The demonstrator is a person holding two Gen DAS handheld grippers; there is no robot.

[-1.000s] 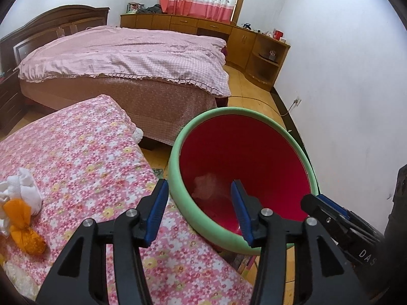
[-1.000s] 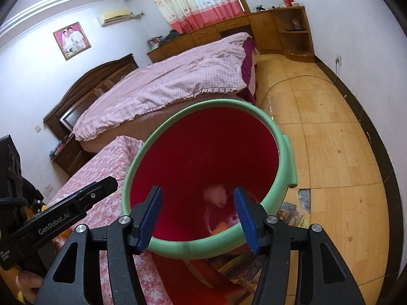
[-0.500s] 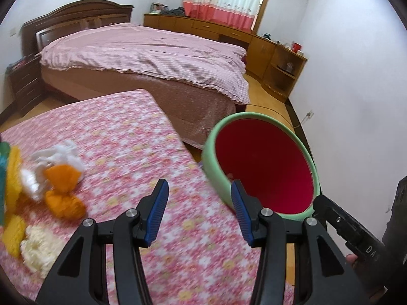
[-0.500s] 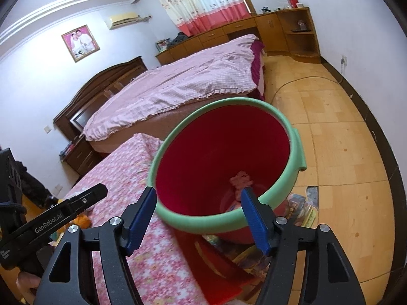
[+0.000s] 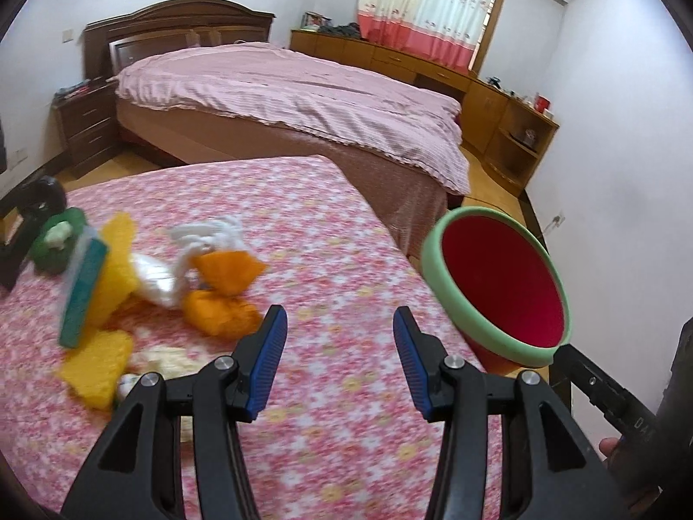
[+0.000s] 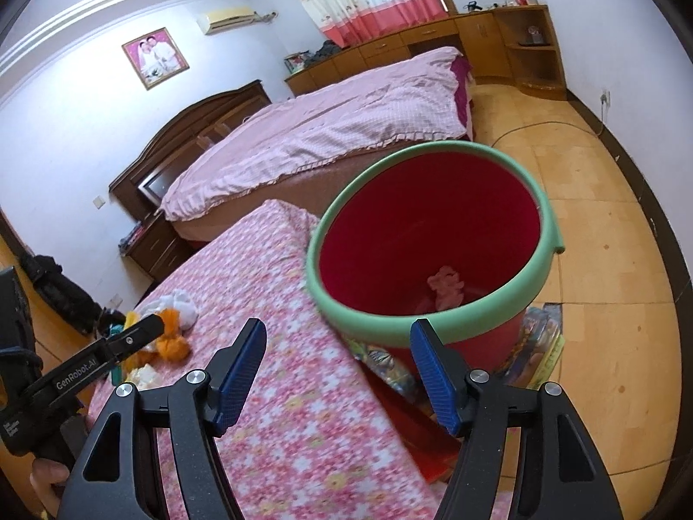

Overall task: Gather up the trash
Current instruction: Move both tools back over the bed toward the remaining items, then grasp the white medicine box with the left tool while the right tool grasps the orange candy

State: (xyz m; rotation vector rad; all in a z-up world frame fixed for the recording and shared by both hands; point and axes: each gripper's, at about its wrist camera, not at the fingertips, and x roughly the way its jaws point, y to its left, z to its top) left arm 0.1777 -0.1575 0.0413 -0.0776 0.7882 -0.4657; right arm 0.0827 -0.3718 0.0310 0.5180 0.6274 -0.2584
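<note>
The pink floral tabletop filled the space under and ahead of both claws. Beyond its far edge, well past either claw, stood a large bed under a pink checked cover.

Ahead and to the right of the left gripper, off the table's edge, sat the red bucket with its green rim, tilted toward the cameras; from the right gripper it lay straight ahead and slightly right, just past the fingertips. A crumpled pink scrap lay at its bottom.

The remaining trash sat ahead and to the left of the left claw: a yellow sponge with a teal edge, white wadded tissue, two orange crumpled wads, and smaller pale bits nearer the claw. Motion blur hid finer detail.

Both claws stood spread with nothing between their blue pads; the right one gaped wider.

The likely trouble lay in the clutter. The pieces touched and overlapped, so a closing claw could catch two at once or push the pile sideways. The wads looked soft and light, apt to slip from a shallow pinch. A careless carry could also clip the bucket's rim and tip it.
</note>
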